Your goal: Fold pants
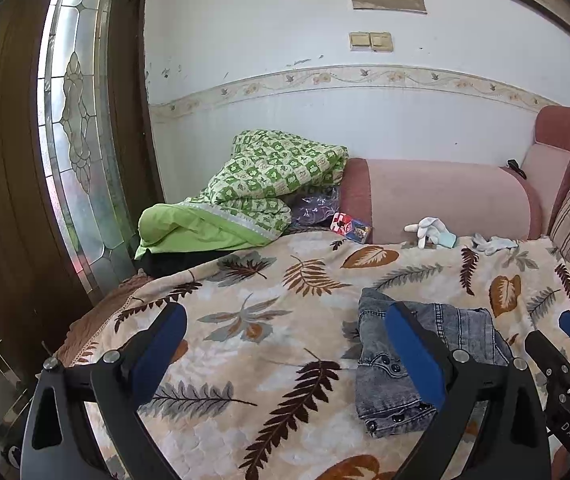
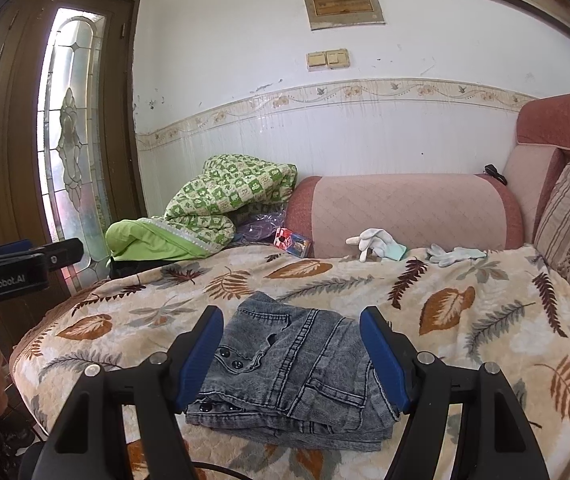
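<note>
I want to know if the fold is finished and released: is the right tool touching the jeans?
Cannot tell. In the right wrist view the right tool is open, fingers either side of the folded jeans; neither contact nor a gap shows.

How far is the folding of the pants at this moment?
Done, it seems: the grey jeans lie as a compact layered bundle on the leaf-patterned blanket. In hand: nothing; the left gripper and the right gripper are both open, and the right one frames the bundle without gripping it. Left: perhaps only tidying the uneven edges, as far as these views show.
</note>
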